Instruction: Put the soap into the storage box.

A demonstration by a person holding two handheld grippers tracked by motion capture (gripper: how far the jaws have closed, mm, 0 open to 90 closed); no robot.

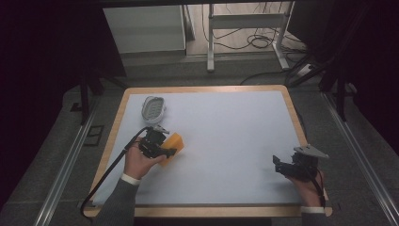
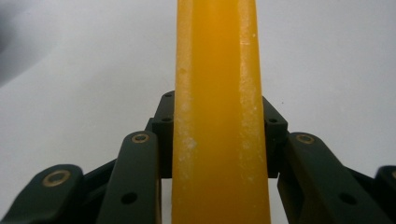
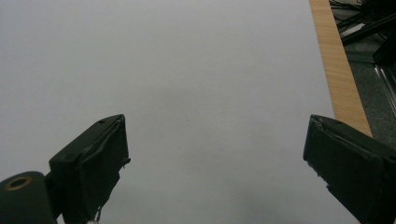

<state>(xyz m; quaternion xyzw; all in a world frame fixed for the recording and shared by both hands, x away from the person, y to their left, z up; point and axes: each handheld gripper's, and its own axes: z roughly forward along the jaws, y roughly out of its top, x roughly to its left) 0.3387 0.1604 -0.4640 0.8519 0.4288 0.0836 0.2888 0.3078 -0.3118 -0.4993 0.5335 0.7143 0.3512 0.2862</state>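
While the left gripper (image 1: pixel 164 149) sits over the left half of the mat (image 1: pixel 226 141), its jaws are closed on an orange block (image 1: pixel 173 144), which lies just right of the gripper head and a short way below the white dish (image 1: pixel 154 108). From the high view it cannot be told whether the block rests on the mat or is lifted clear of it.

In the left gripper view the block (image 2: pixel 219 116) runs up the middle between the two jaws, pinched across its narrow faces. Its surface is matt and waxy, with pale scuffs and a whitish bloom along both edges. No bulge or dent shows at the pads, so it is judged firm, at most slightly yielding. It is judged light: one hand carries it without visible strain. The waxy skin may be slippery, and the edges look prone to chipping or marking under hard pressure.

Recommended hold: across the narrow faces, as now, near mid-length, with the pads flat on the faces and not on the edges.

The right gripper (image 1: pixel 288 165) hovers near the mat's right front corner. Its jaws stand wide apart and hold nothing; plain mat (image 3: pixel 201 93) lies between them.
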